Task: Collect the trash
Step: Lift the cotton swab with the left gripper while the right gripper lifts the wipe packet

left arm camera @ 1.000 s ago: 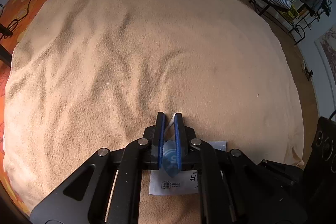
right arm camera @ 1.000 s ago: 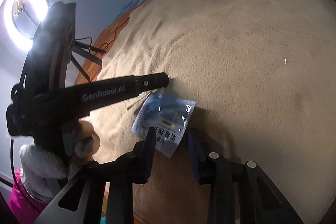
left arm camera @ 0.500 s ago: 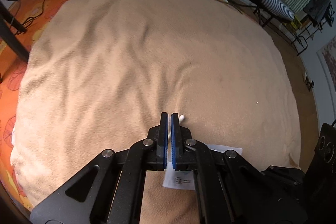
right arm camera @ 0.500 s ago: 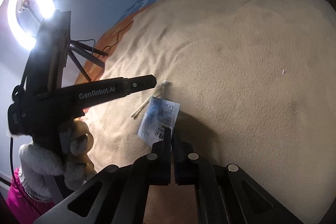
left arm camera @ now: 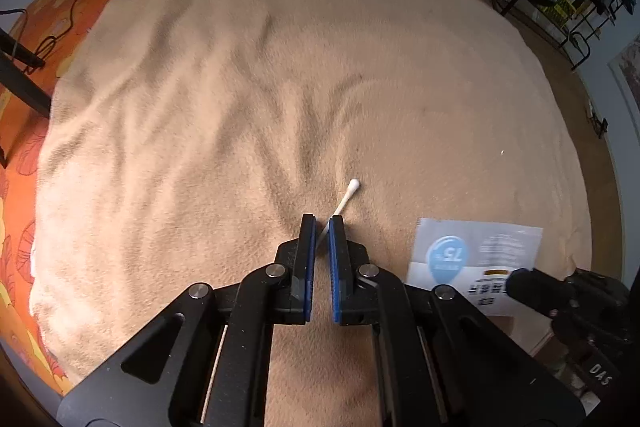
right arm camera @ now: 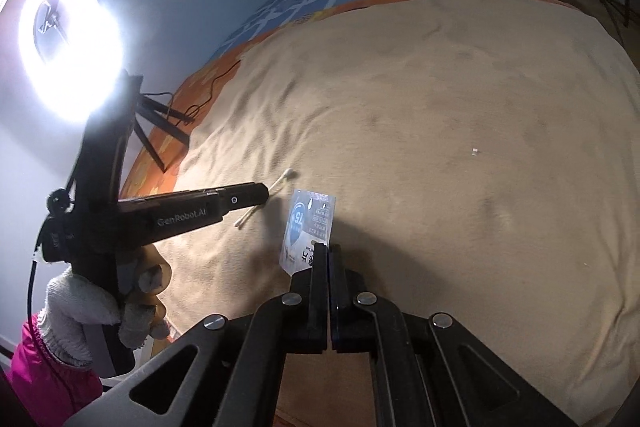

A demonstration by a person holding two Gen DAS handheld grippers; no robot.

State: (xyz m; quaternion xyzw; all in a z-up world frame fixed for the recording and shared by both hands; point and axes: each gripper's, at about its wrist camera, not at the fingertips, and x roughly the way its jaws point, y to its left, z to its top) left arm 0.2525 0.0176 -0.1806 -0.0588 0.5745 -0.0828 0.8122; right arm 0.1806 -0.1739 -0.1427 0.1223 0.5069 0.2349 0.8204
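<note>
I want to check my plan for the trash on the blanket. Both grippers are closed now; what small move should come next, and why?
Probably lift both a little. The right gripper is shut on the packet, whose free end stands up off the blanket. The left gripper pinches the cotton swab, whose tip looks close to the blanket.

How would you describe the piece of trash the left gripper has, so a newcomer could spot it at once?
On the tan blanket covering the bed, look just ahead of the left gripper. A cotton swab sticks out from between its blue pads, white tip resting on the fabric. Unlike the flat printed sachet beside it, it is a thin white stick.
</note>
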